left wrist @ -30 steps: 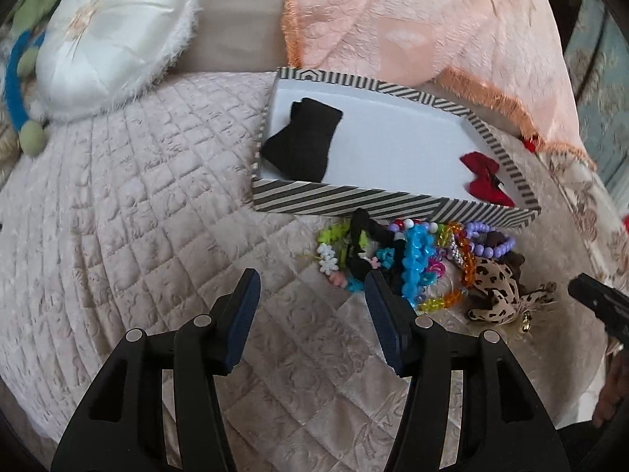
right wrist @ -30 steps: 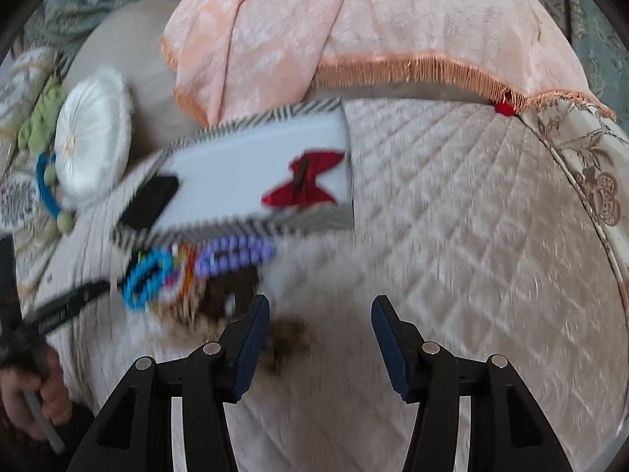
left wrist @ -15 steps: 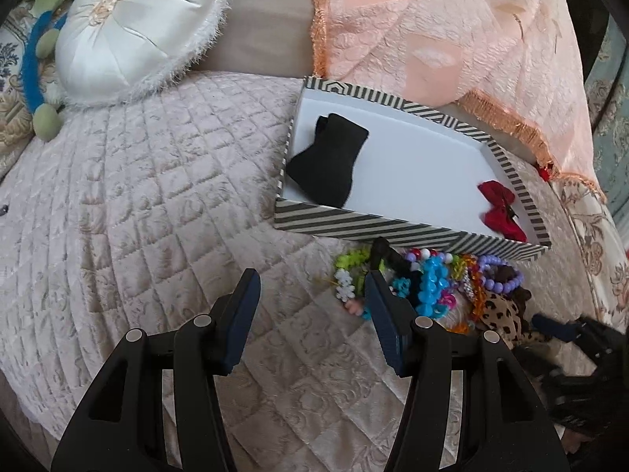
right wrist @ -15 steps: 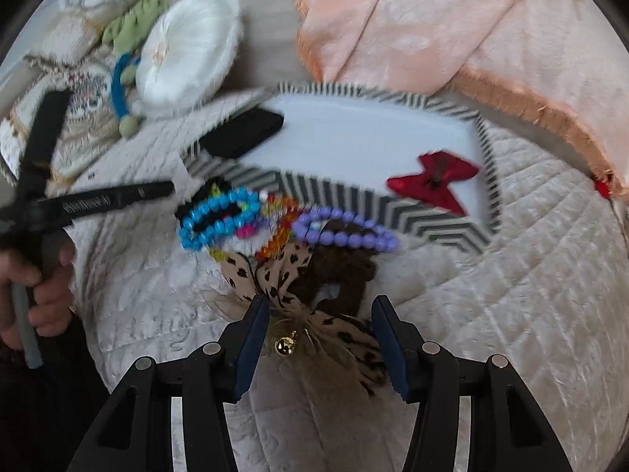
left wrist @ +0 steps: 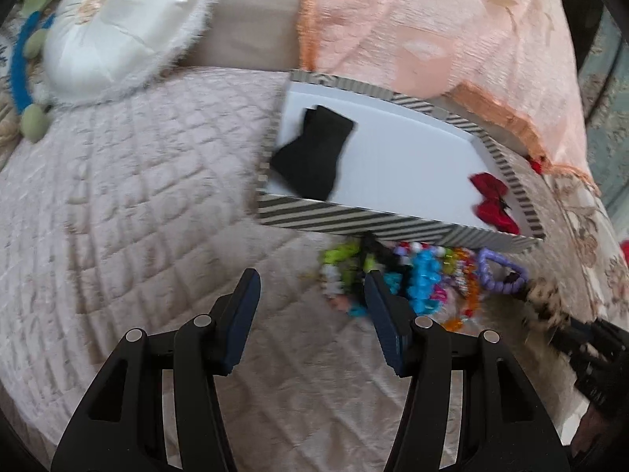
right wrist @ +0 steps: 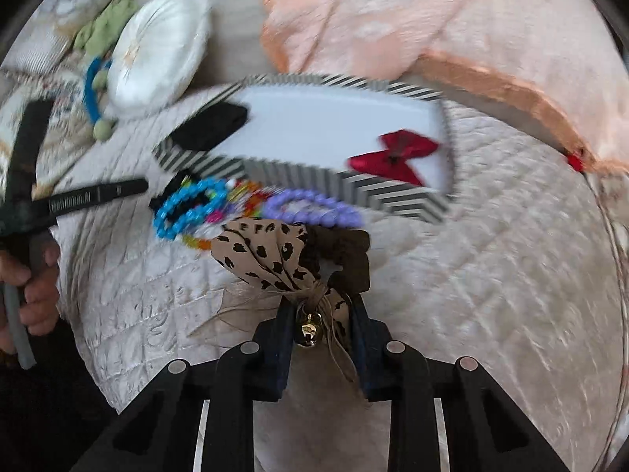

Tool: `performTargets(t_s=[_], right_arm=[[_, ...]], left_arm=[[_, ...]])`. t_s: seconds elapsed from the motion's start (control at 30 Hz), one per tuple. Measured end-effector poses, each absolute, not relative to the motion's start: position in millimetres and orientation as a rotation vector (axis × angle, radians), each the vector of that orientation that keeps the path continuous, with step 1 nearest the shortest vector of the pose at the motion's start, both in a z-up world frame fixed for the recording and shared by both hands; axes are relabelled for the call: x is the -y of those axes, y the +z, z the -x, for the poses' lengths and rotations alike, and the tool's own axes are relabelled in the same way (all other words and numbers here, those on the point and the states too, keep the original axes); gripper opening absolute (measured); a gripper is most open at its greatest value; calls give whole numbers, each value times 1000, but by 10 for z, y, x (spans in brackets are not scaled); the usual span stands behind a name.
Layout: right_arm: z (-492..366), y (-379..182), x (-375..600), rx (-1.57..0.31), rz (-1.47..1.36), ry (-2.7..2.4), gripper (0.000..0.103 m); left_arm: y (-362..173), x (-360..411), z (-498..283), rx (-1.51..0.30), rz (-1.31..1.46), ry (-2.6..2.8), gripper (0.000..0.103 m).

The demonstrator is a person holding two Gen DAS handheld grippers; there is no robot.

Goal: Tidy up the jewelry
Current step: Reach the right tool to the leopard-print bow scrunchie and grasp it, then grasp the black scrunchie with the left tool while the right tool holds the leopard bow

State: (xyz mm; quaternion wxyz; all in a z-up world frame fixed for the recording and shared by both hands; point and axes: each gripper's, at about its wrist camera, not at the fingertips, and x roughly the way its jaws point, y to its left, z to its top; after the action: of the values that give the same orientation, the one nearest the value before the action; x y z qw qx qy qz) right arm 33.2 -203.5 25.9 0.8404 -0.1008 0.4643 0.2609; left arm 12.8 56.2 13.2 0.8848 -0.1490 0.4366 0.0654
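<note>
Two bows already lie in the striped box (right wrist: 298, 190); the right tongs (right wrist: 319, 316) are clamped on the leopard bow (right wrist: 267, 259) at the bracelet pile (left wrist: 424, 279) on the bed, the left tongs (left wrist: 310, 295) apart, empty.

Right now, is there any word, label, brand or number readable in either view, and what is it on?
One printed line only, white lettering on the arm of the left claw as seen from the right wrist camera: too blurred to read with confidence.
Nothing readable on the striped box, the leopard-print bow in the right claw, or the bead bracelets.
</note>
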Motion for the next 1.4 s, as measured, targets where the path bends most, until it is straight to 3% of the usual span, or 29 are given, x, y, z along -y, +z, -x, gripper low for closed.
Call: performTargets(t_s=[0.17, 0.27, 0.3, 0.37, 1.0, 1.4], right_arm=[[-398, 303, 2214, -989, 146, 506, 25], [-371, 335, 2196, -981, 152, 522, 25], [-357, 353, 2186, -972, 140, 536, 25], [-342, 388, 2166, -957, 123, 559, 25], [-310, 839, 2435, -737, -124, 579, 25], [-383, 673, 2395, -827, -86, 498, 25]], left_arm=[[39, -361, -285, -946, 247, 105, 52], [-42, -310, -290, -1001, 229, 87, 18], [-50, -317, -259, -1010, 235, 76, 17], [-15, -333, -188, -998, 237, 51, 4], [515, -605, 130, -777, 287, 105, 4], [575, -566, 147, -747, 288, 75, 4]])
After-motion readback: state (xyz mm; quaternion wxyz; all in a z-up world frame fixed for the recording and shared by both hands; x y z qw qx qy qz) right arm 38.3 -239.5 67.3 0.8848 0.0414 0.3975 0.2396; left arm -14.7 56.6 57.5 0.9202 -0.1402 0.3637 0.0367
